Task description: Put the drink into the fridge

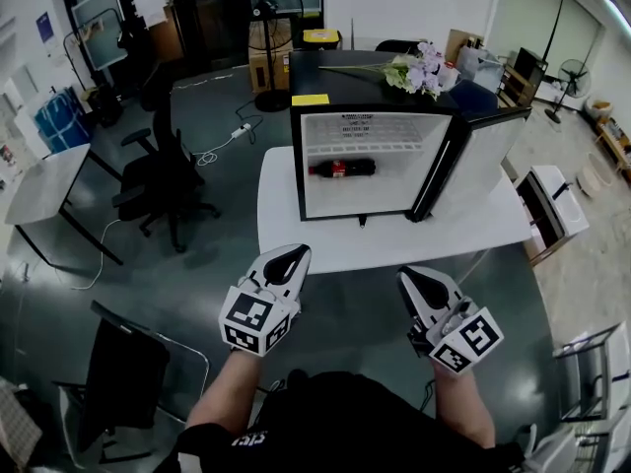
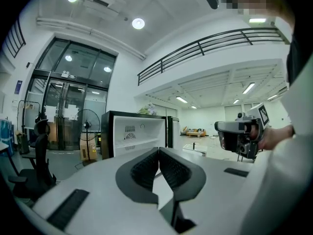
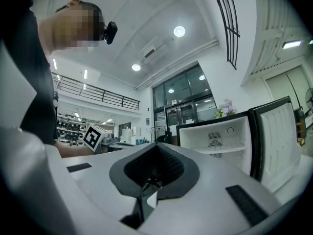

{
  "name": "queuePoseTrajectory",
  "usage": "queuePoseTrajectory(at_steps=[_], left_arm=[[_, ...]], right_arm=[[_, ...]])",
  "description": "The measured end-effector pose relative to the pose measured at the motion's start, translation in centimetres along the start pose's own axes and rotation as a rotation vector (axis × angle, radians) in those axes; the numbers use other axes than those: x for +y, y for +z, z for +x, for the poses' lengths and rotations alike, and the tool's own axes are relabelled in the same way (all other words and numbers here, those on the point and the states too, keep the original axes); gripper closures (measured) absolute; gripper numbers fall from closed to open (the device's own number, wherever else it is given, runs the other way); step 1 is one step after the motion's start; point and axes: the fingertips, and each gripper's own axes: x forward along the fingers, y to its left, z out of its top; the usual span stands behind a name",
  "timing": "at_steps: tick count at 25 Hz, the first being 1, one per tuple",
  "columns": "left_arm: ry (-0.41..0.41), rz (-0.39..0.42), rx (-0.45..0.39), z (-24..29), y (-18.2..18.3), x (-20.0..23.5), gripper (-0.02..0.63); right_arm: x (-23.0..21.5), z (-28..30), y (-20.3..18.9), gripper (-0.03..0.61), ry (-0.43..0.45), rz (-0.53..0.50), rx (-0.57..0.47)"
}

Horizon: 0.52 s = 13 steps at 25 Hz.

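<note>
White table (image 1: 281,227) bears the open fridge (image 1: 297,166), drink (image 1: 342,168) inside; left gripper (image 1: 293,255) and right gripper (image 1: 415,277) jaws together.

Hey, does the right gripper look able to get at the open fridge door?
Probably yes. The fridge door stands wide open on that side, and nothing shows between it and the right gripper, shut and empty. The gripper is short of the table, so it must move in.

Left gripper (image 1: 296,254), right gripper (image 1: 410,277): white, black-and-white marker cubes. Beyond their fingers (image 1: 281,268), black fridge (image 1: 296,156), white inside; dark drink (image 1: 341,168), red label.
</note>
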Motion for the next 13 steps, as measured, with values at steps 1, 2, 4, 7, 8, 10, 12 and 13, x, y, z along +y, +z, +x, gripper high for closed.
queuePoseTrajectory(at_steps=[1, 2, 4, 7, 8, 10, 12, 13], left_arm=[[0.001, -0.003, 0.005, 0.1, -0.1, -0.2, 0.595], [0.001, -0.007, 0.009, 0.1, -0.1, -0.5, 0.595], [0.004, -0.012, 0.016, 0.3, -0.3, -0.9, 0.595], [0.004, -0.017, 0.023, 0.5, -0.4, -1.8, 0.595], [0.003, -0.018, 0.025, 0.6, -0.4, -2.2, 0.595], [0.002, -0.02, 0.027, 0.8, -0.4, -2.8, 0.595], [0.002, -0.02, 0.03, 1.1, -0.5, -3.4, 0.595], [0.002, -0.021, 0.031, 1.2, -0.5, -3.7, 0.595]], right_arm=[[-0.1, -0.3, -0.2, 0.568, -0.001, 0.001, 0.005], [-0.3, -0.5, -0.3, 0.568, -0.001, 0.002, 0.01], [-0.5, -1.0, -0.7, 0.568, -0.001, 0.01, 0.018], [-1.0, -1.9, -0.9, 0.568, 0.0, 0.025, 0.02], [-1.1, -2.2, -0.9, 0.568, 0.002, 0.028, 0.021], [-1.4, -2.7, -0.9, 0.568, 0.007, 0.032, 0.023], [-1.6, -3.2, -1.0, 0.568, 0.009, 0.031, 0.025], [-1.7, -3.4, -1.1, 0.568, 0.009, 0.029, 0.026]])
